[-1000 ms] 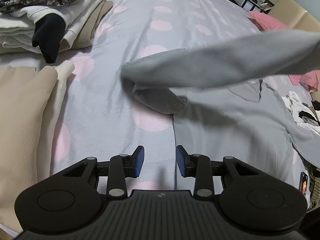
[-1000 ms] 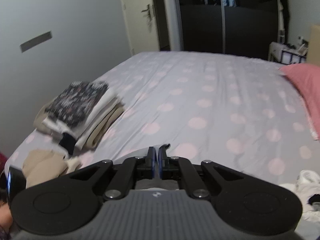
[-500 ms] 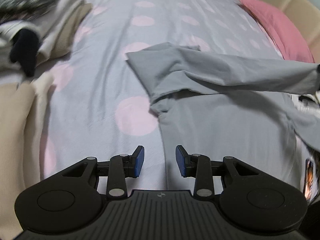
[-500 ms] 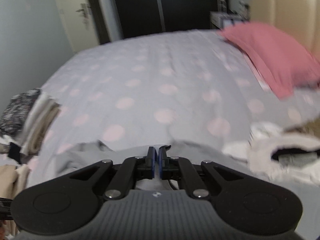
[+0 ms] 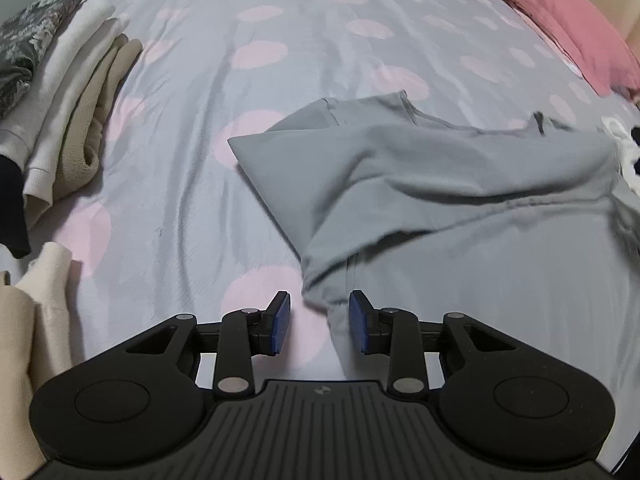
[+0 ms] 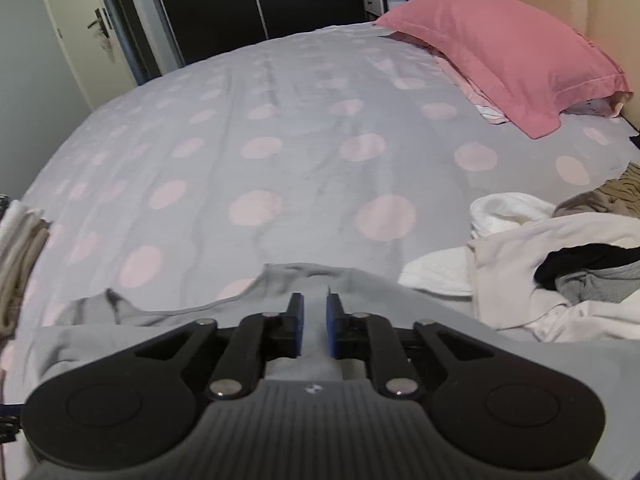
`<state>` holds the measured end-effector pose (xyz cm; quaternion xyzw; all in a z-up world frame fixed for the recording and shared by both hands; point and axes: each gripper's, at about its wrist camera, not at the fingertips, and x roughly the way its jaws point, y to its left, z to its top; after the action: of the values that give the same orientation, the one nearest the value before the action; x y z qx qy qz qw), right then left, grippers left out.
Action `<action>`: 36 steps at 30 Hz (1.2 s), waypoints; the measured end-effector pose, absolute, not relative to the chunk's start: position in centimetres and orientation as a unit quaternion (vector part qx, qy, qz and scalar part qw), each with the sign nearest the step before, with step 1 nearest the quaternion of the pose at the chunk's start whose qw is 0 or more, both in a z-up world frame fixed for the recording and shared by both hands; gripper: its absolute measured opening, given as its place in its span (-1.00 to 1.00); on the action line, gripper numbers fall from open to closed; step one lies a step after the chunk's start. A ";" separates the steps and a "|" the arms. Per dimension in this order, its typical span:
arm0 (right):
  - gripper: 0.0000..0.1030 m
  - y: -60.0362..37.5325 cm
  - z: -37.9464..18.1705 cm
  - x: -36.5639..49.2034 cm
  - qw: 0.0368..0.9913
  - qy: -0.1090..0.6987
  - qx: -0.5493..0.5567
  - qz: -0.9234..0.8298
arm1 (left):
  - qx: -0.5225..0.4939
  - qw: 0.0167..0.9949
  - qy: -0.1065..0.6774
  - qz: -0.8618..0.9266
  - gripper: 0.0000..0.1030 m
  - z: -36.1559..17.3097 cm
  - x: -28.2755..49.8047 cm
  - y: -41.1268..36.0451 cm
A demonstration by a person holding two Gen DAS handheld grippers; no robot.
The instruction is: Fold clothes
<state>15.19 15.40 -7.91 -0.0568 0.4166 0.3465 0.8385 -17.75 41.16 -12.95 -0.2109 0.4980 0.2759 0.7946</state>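
Note:
A grey long-sleeved garment (image 5: 460, 200) lies spread on the dotted bed sheet (image 5: 240, 160), with one sleeve folded across its body. My left gripper (image 5: 320, 320) hovers low over the garment's left side edge. Its jaws are closing a little, the cloth's edge lies under the gap, and the pads do not touch it. In the right wrist view the same grey garment (image 6: 160, 320) lies right under my right gripper (image 6: 314, 320). Those jaws are opening, a narrow gap shows grey cloth below, and the pads no longer pinch it.
A stack of folded clothes (image 5: 68, 100) sits at the left and a folded beige piece (image 5: 24, 340) at the near left. A pink pillow (image 6: 500, 52) lies at the far right. A heap of unfolded white, black and brown clothes (image 6: 560, 272) lies beside the garment.
The grey sleeve that hung in the air has come down across the garment. My right gripper sank with it and its jaws parted. My left gripper slid toward the garment's side edge.

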 end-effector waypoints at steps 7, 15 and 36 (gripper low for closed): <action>-0.51 14.6 -10.7 16.5 0.804 0.491 -0.011 0.337 | -0.233 0.793 0.478 0.297 -0.45 -13.0 -17.6 42.1; -0.40 14.6 -14.2 17.2 0.775 0.557 0.012 0.299 | -0.235 0.801 0.467 0.292 -0.45 -12.3 -18.0 42.2; -0.98 14.8 -10.4 15.9 0.792 0.506 0.072 0.335 | -0.174 0.816 0.478 0.275 -0.82 -14.1 -17.5 40.2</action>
<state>15.95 14.85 -10.40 0.0721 0.5060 0.3349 0.7916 -17.46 40.24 -14.08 -0.1742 0.4775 0.2752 0.8160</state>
